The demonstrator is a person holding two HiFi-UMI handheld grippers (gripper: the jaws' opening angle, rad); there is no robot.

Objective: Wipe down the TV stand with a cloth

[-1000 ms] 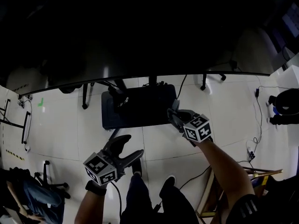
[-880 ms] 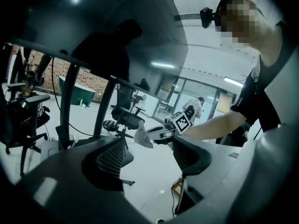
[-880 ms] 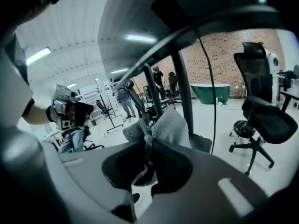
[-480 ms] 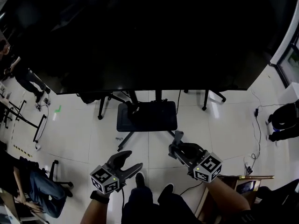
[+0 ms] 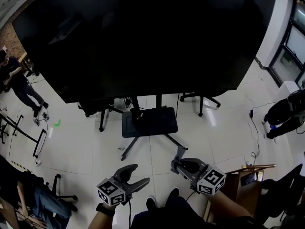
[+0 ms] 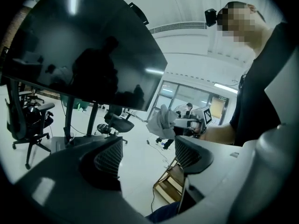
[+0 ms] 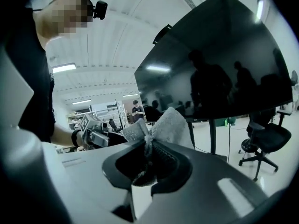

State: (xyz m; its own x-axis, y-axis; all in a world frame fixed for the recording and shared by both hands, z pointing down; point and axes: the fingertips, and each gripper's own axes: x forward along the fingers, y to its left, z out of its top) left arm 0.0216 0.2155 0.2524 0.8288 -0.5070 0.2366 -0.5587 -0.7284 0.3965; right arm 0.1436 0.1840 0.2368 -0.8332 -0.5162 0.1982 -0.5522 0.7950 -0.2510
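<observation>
Head view: TV stand (image 5: 149,122) straight ahead, beyond both grippers.
We see our right gripper (image 5: 178,163) nearer it. Left gripper view: left gripper (image 6: 149,155) gapes, empty. Right gripper view: jaws clamped on the grey cloth (image 7: 170,125), ready to wipe.

Light grey fluffy cloth (image 7: 170,125). Flat TV screen (image 5: 143,37): glossy black. TV stand's rectangular shelf (image 5: 149,121): dark blue-black. Tiled floor (image 5: 81,142): white, thin grey grid. Left gripper (image 5: 137,174), right gripper (image 5: 177,160): dark grey, with black-and-white square-marker cubes. Fingers (image 6: 108,158): fine crosshatch pads.
</observation>
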